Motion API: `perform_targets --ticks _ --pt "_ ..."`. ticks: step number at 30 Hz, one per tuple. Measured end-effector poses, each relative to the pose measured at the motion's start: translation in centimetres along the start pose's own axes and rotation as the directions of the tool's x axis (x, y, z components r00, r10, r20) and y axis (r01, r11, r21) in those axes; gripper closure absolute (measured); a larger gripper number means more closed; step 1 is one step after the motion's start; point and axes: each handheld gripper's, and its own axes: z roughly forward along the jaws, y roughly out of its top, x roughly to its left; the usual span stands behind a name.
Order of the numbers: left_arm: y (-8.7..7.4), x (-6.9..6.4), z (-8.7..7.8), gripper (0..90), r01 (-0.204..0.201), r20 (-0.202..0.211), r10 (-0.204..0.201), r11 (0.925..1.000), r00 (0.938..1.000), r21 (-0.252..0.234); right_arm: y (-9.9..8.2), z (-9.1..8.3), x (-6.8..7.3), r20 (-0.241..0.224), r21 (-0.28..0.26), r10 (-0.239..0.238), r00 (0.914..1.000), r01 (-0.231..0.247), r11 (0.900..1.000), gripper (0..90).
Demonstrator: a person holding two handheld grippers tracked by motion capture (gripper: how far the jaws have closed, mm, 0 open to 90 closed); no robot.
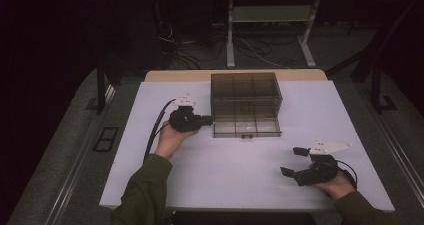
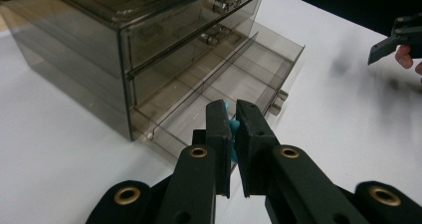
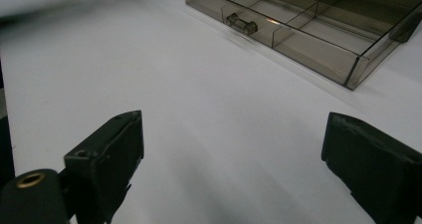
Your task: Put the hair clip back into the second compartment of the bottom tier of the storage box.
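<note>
A smoky see-through drawer unit (image 1: pixel 245 92) stands at the table's far middle, its bottom drawer (image 1: pixel 247 127) pulled out toward me. The left gripper (image 1: pixel 210 119) sits at the unit's left front corner, pointing right. In the left gripper view the left gripper (image 2: pixel 233 109) is shut on a small blue thing (image 2: pixel 232 134), pinched between the pads just before the open drawer (image 2: pixel 234 79). The right gripper (image 1: pixel 292 161) rests near the front right of the table, jaws wide apart. The right gripper (image 3: pixel 234 134) holds nothing, and the drawer (image 3: pixel 298 30) with its handle (image 3: pixel 241 24) lies farther off.
The white tabletop (image 1: pixel 240 170) reaches from the drawer to the front edge. The drawer is split into several compartments by dividers. Two shut upper drawers (image 2: pixel 174 30) carry small knobs. Table legs and cables stand on the dark floor beyond.
</note>
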Motion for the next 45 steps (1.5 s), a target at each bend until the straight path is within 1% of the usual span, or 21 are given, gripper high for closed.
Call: perform_targets --ticks 4,10,17,18,25,28,34,39,43,45 --pt "0.4 -0.2 0.5 84.2 -0.004 0.007 0.004 0.9999 1.0 -0.01 0.0 0.0 0.0 0.0 0.002 0.0 1.0 0.0 1.0 9.0" --pt "0.7 -0.3 1.4 84.1 -0.012 0.017 0.012 0.9999 0.9998 -0.001 0.0 0.0 0.0 -0.001 -0.001 0.0 1.0 0.0 1.0 8.9" --pt "1.3 -0.4 2.3 84.1 -0.022 0.025 0.022 0.9997 0.9994 -0.007 0.0 0.0 -0.1 -0.002 -0.003 0.002 1.0 -0.002 1.0 9.0" --pt "1.4 -0.5 2.6 84.2 -0.018 0.027 0.018 0.9998 0.9995 -0.011 0.0 0.0 -0.1 -0.002 -0.001 0.001 1.0 -0.001 1.0 9.0" --pt "1.9 -0.7 3.9 84.1 -0.044 0.047 0.044 0.999 0.9979 0.002 -0.1 0.0 -0.1 -0.001 -0.001 0.001 1.0 -0.001 1.0 9.0" --pt "2.1 -0.9 4.5 84.1 -0.04 0.052 0.04 0.9992 0.9979 -0.004 0.0 0.0 -0.1 -0.002 -0.004 0.003 1.0 -0.003 1.0 9.0" --pt "2.5 -1.3 5.7 84.1 -0.055 0.058 0.054 0.9985 0.9968 0.001 0.0 0.0 -0.1 -0.004 -0.003 0.002 1.0 -0.002 1.0 8.9" --pt "2.9 -1.6 6.7 84.1 -0.057 0.065 0.058 0.9983 0.9963 -0.006 -0.1 -0.1 -0.1 -0.003 -0.002 0.001 1.0 -0.001 1.0 9.0" --pt "2.9 -1.8 7.4 84.1 -0.076 0.072 0.075 0.9971 0.9946 0.008 0.0 0.0 -0.1 -0.005 -0.004 0.001 1.0 -0.001 1.0 9.0" --pt "2.7 -1.9 7.9 84.1 -0.074 0.073 0.073 0.9972 0.9947 0.012 0.0 0.0 -0.1 -0.006 -0.003 0.0 1.0 0.0 1.0 9.0"
